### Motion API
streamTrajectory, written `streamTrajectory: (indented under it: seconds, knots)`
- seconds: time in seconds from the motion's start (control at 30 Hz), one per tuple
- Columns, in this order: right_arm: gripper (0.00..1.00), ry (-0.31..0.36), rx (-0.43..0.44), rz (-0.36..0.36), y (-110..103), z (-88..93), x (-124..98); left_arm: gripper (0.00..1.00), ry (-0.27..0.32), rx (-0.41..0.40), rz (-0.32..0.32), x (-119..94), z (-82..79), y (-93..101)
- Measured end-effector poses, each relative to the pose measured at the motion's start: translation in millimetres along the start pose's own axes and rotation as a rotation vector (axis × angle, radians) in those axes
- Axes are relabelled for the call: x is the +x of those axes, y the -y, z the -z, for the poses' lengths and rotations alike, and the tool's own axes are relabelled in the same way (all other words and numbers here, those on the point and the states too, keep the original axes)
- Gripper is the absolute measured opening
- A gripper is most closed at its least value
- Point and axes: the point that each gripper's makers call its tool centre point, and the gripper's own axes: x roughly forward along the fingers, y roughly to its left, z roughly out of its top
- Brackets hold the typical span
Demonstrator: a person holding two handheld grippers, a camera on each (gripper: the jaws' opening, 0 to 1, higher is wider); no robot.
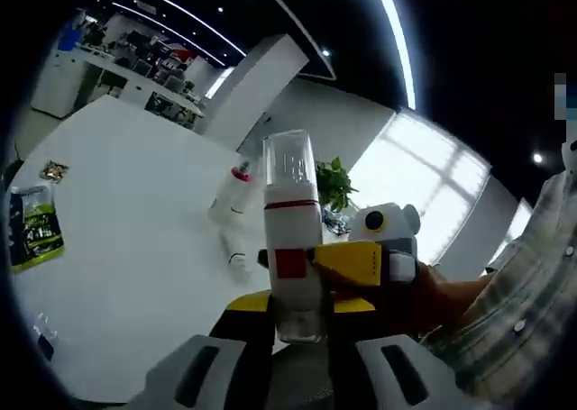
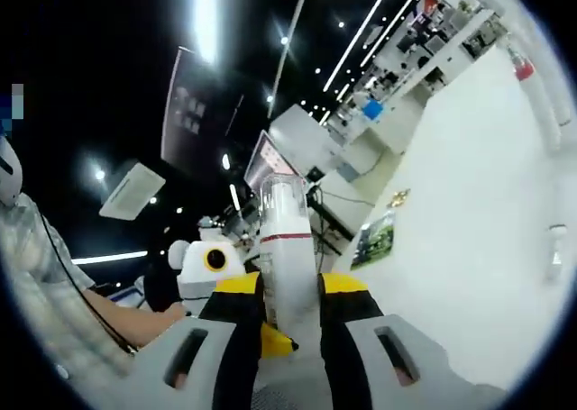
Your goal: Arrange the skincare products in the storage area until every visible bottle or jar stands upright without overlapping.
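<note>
The lower end of the bottle (image 1: 291, 239) is hidden between your two tools, so you cannot see its base. In the left gripper view, the far bottles on the bench (image 1: 135, 248) are small and blurred: one white bottle with a red cap (image 1: 236, 194) stands ahead of your left tool (image 1: 297, 338), and another pale one (image 1: 236, 250) lies just nearer; you cannot read any labels. A green packet (image 1: 34, 228) sits far off to the left, partly cut by the edge, with a small patterned sachet (image 1: 54, 169) beyond it.

In that view your right tool (image 1: 361, 266) comes in from the right, its yellow jaw pressed to the side of the bottle, with your hand (image 1: 442, 297) and a checked sleeve (image 1: 514, 311) behind it. A potted plant (image 1: 334, 186) stands behind the bottle.

The bottle is white with a clear cap and a thin red band below it, plus a red square patch on the body. It stands up straight out of your left tool, whose jaws close round its lower part.

In the right gripper view, the same bottle (image 2: 287, 248) rises between the jaws of your right tool (image 2: 288, 338), gripped at both sides, and the left tool (image 2: 212, 275) shows just to the left.
</note>
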Motion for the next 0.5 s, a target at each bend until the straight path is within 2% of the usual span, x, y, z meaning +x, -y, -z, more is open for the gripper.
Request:
streamTrajectory:
  seconds: [0.07,0.13,0.2,0.27,0.3,0.37,0.5]
  knots:
    - [0.22,-0.029,-0.057,0.048,6,3.3,-2,0.20,-0.037,0.060,-0.084,1,6.4,-8.2]
    - [0.22,-0.015,-0.094,0.083,9,-0.3,-2,0.20,-0.072,0.108,-0.135,2,11.8,-12.9]
    - [0.22,0.016,-0.097,0.100,12,-6.9,-3,0.20,-0.130,0.180,-0.199,3,20.5,-19.7]
    - [0.21,0.014,-0.077,0.113,18,-6.9,-5,0.20,-0.160,0.219,-0.234,4,24.8,-22.5]
    - [0.21,0.004,-0.073,0.132,23,-4.8,-7,0.20,-0.185,0.270,-0.274,4,27.8,-27.3]
    - [0.20,-0.042,-0.087,0.190,34,3.0,-9,0.20,-0.218,0.296,-0.310,4,34.1,-31.2]
    - [0.19,-0.027,-0.072,0.148,25,-0.9,-9,0.21,-0.204,0.324,-0.288,5,31.5,-27.2]
